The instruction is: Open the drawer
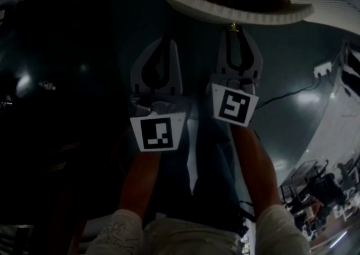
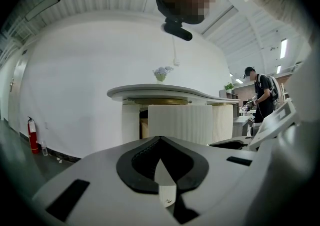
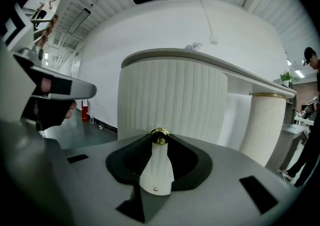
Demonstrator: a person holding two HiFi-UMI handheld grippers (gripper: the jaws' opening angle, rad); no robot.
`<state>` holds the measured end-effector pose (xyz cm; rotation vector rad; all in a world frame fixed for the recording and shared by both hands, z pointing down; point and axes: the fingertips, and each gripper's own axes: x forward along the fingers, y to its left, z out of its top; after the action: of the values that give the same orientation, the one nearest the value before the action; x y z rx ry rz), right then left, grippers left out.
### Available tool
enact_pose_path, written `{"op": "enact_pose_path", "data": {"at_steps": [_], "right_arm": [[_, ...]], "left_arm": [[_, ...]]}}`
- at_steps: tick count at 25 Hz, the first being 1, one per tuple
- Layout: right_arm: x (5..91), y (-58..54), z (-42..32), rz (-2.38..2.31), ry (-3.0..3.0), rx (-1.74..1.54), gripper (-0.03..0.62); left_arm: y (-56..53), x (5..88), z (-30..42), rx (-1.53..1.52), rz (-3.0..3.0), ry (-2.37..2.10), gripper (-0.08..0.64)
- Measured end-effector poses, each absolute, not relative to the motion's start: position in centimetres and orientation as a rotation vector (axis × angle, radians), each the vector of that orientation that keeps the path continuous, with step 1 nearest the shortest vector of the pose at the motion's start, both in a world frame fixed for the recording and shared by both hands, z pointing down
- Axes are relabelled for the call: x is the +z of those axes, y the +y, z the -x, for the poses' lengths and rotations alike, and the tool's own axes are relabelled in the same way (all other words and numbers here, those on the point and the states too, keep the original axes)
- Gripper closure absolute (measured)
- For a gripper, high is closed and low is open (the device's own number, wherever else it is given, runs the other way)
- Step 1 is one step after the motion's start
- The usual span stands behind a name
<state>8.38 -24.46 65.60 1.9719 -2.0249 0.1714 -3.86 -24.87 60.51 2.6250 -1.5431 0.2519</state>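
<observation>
my right gripper (image 3: 159,140): tips pinching small round brass knob (image 3: 159,133); white ribbed curved drawer front (image 3: 170,98) just beyond them | handling: knob hard, slick, tiny; I'd hold its neck, pull straight | my left gripper (image 2: 160,140): closed, empty

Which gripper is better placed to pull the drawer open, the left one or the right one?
Right. The right gripper has its jaws closed on the gold knob of the ribbed drawer front. The left gripper is shut on nothing and stands short of the drawer.
</observation>
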Motion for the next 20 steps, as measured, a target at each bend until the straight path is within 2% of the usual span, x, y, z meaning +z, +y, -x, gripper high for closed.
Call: {"op": "enact_pose_path", "data": {"at_steps": [10,20], "right_arm": [[66.0,-17.0,-7.8,-1.970,-2.017,0.204,0.488],[66.2,-16.2,-7.7,-1.920,-2.057,0.217,0.489]], "left_arm": [[-20.8,61.6,4.8,0.256,-2.567,-1.589,0.558],[-21.4,62.1,4.5,0.292,-2.583,-1.562,0.558]]}}
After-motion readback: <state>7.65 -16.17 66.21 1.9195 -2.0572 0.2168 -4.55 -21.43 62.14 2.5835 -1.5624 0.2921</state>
